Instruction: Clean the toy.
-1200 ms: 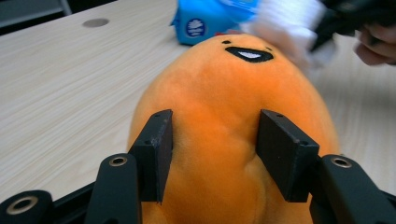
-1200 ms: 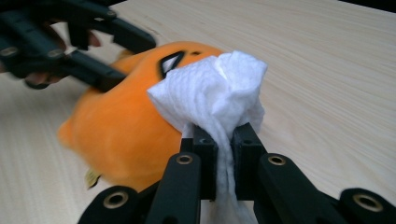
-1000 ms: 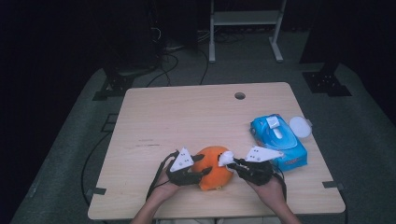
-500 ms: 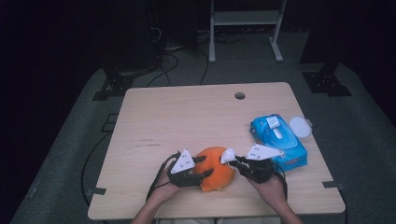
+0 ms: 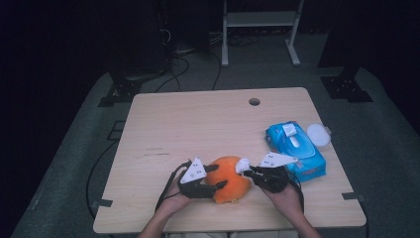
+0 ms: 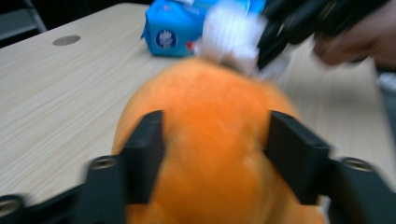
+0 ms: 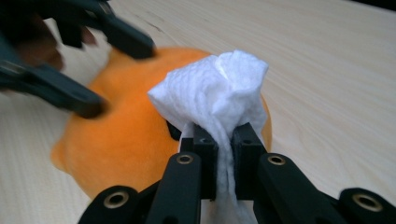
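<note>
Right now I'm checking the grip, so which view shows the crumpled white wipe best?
The right gripper view: the crumpled white wipe sits sharp and close, pinched in the right gripper. The left gripper view shows it blurred behind the orange plush toy; the high view, a small white speck.
</note>
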`<state>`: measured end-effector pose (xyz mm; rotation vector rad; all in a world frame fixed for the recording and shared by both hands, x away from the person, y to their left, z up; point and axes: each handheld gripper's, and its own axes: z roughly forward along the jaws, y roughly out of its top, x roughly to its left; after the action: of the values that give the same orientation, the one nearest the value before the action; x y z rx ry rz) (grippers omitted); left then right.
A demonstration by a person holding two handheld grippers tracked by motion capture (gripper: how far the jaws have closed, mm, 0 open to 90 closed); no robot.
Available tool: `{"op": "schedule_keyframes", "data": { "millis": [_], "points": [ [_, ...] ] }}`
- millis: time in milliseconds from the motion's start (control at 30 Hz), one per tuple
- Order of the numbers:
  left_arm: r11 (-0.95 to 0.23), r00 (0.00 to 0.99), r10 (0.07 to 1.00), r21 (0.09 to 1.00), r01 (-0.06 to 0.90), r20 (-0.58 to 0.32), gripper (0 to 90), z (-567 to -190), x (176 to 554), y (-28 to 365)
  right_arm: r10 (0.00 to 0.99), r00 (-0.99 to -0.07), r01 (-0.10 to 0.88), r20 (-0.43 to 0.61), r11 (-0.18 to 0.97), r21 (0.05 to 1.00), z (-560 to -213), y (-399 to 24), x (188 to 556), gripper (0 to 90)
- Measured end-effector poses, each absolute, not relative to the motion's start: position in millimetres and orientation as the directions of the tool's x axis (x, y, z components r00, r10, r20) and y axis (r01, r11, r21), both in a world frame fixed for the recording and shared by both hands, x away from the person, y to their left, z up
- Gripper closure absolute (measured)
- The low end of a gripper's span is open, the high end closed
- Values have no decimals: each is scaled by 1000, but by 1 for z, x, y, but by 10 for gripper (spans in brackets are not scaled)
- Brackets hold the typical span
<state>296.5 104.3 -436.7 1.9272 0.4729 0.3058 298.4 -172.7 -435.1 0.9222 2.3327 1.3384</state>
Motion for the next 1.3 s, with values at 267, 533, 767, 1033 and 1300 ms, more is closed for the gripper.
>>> {"op": "schedule_keyframes", "data": {
  "millis": [267,533,767,1033,1300],
  "points": [
    [-438,862,502,880,183,71,241,-443,292,99,660,-747,403,74,362,840,-428,-178,294,828],
    [-425,862,500,892,154,89,277,-441,293,99,647,-763,346,9,397,850,-424,-167,295,829],
    [-386,839,544,886,258,-7,140,-443,301,107,674,-738,389,28,391,834,-431,-176,294,829],
    [-447,876,471,885,131,108,295,-441,289,88,610,-780,218,-136,470,855,-404,-150,272,829],
    [-333,841,536,898,288,-71,105,-446,297,93,650,-760,331,-2,389,860,-420,-172,290,829]
  ]
}}
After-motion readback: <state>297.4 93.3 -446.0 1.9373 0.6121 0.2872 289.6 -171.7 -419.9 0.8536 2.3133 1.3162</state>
